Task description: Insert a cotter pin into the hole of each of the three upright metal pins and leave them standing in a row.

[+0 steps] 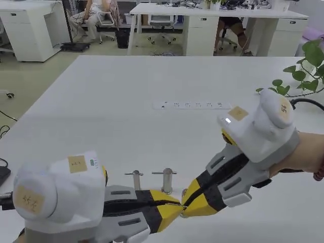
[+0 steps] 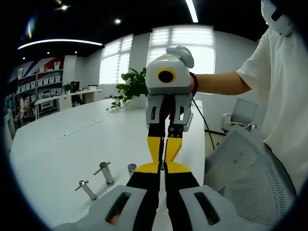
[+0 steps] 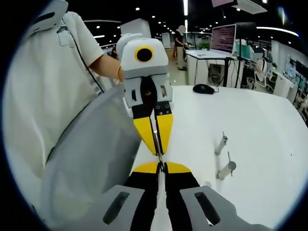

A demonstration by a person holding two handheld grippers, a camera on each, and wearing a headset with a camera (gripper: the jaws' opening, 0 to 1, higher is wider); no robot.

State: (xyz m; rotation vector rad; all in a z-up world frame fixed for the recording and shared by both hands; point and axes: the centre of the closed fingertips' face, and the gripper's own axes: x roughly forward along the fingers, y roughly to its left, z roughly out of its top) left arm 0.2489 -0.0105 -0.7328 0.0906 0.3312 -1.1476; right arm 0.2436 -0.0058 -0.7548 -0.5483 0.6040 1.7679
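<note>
near the front edge of the white table [image 1: 152, 76] the two grippers meet tip to tip. the left gripper [image 1: 172, 210] lies low and flat on the person's left side. the right gripper [image 1: 190, 201] slants down from the person's right side, held in a hand [image 1: 304, 152]. both pairs of yellow jaws are pressed together. right where the tips touch there is a thin bit of wire [image 3: 160, 161] that looks like a cotter pin. i cannot tell which gripper is pinching it.

three metal pins stand upright in a row on the table, close to the tips. in the head view the end pin [image 1: 135, 182] and the middle pin [image 1: 167, 184] stand near each other, just behind the left gripper's jaws. the end pin has a first cross piece [image 1: 135, 173] through its top. the middle pin has a second cross piece [image 1: 165, 172] through its top. the near pin [image 2: 131, 169] stands just beside the meeting tips, and the left gripper view shows its short round top.

farther back on the table lies a long white power strip [image 1: 195, 105]. a green plant [image 1: 304, 71] leans in at the right edge. a grey mesh chair back [image 2: 245, 168] sits close to the table, next to the person in a white shirt [image 2: 284, 86].
</note>
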